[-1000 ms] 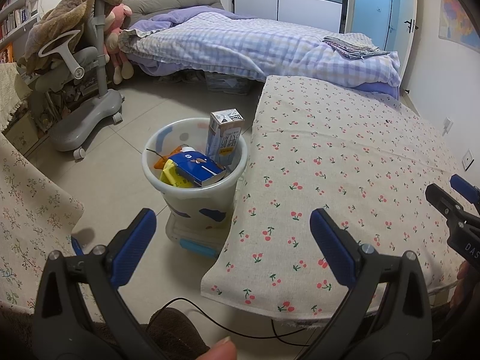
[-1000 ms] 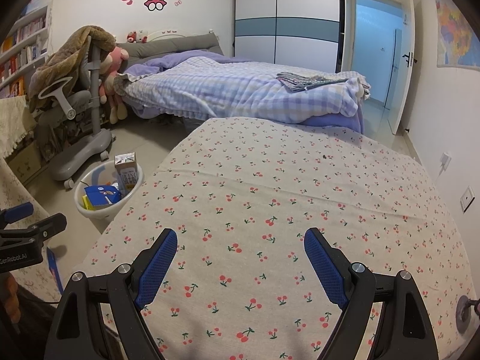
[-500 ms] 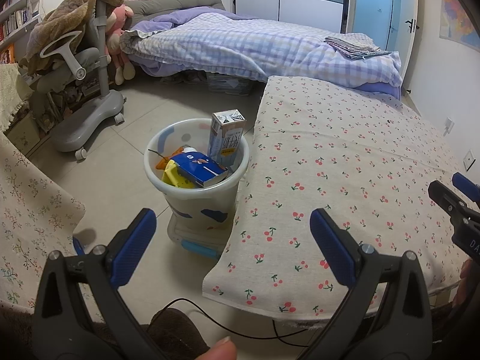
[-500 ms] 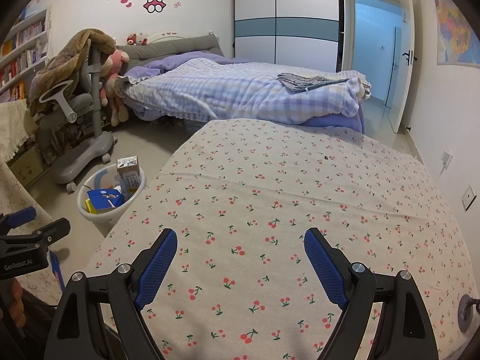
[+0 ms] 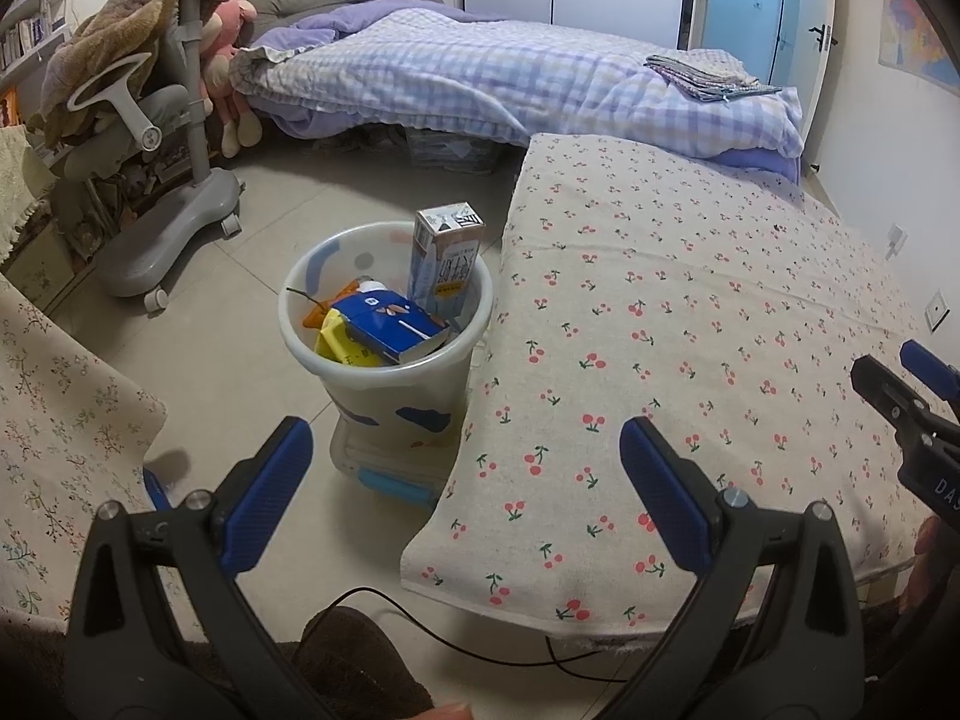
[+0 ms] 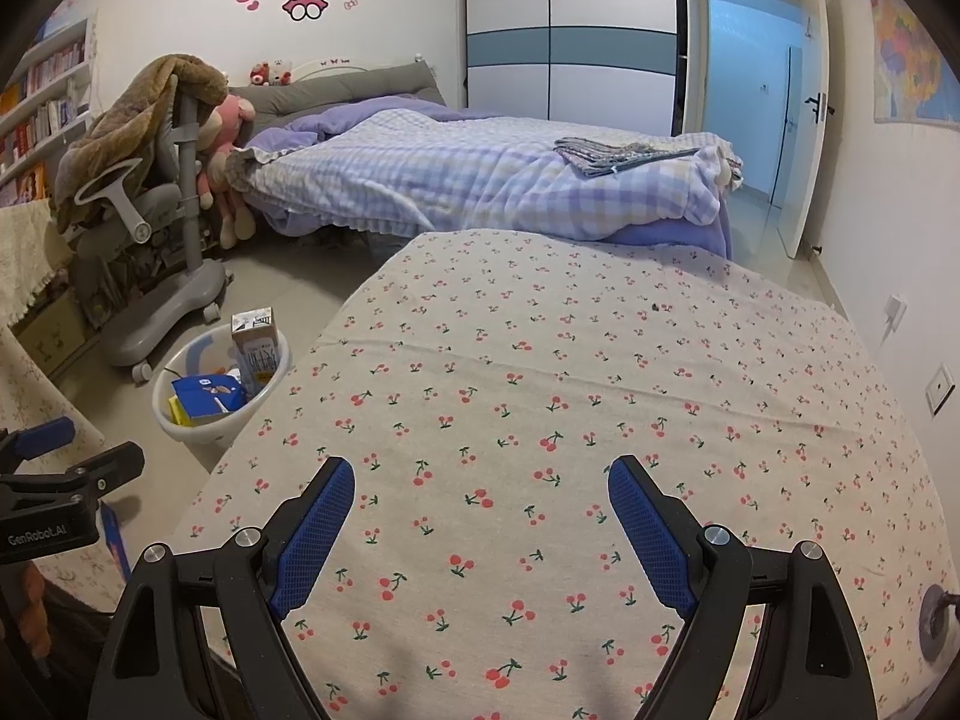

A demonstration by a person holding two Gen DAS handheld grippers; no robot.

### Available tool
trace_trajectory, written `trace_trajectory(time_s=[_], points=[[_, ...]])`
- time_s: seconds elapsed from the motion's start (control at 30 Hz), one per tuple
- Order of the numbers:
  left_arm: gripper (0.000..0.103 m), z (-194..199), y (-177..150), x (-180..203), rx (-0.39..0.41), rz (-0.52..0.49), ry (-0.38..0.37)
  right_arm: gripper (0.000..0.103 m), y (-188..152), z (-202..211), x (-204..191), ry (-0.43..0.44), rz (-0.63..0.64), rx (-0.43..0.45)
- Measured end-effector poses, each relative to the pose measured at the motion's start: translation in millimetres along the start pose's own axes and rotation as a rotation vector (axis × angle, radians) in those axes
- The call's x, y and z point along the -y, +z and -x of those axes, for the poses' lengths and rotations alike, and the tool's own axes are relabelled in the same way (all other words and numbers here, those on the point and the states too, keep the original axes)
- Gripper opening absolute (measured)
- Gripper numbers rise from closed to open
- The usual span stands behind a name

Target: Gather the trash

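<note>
Cherry-print cloth (image 6: 570,396), checked bed (image 6: 480,180), grey chair (image 5: 162,180).

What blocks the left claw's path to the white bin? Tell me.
Nothing visible. The left claw is open and empty above bare floor, and the white bin, holding a milk carton and a blue box, stands straight ahead beside the cherry-print cloth.

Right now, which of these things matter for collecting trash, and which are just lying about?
For the job: white bin; milk carton, blue box, yellow packet inside it.

Just lying about: cherry-print cloth, grey chair, checked quilt, pink plush toy.
</note>
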State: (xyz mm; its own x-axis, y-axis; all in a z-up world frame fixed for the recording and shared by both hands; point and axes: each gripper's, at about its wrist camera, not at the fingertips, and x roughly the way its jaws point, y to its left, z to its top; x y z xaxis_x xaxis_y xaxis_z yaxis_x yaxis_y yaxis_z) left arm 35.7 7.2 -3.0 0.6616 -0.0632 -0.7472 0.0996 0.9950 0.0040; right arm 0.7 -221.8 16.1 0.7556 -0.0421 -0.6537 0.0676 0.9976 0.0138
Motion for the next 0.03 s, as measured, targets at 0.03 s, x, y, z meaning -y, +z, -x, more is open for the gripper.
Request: trace_trajectory(time_s=[0.03], points=[[0.102,0.4,1.0,-0.1,0.0,0.001,-0.001,0.088,0.6,-1.5,-0.1,0.002,-0.003,-0.004]])
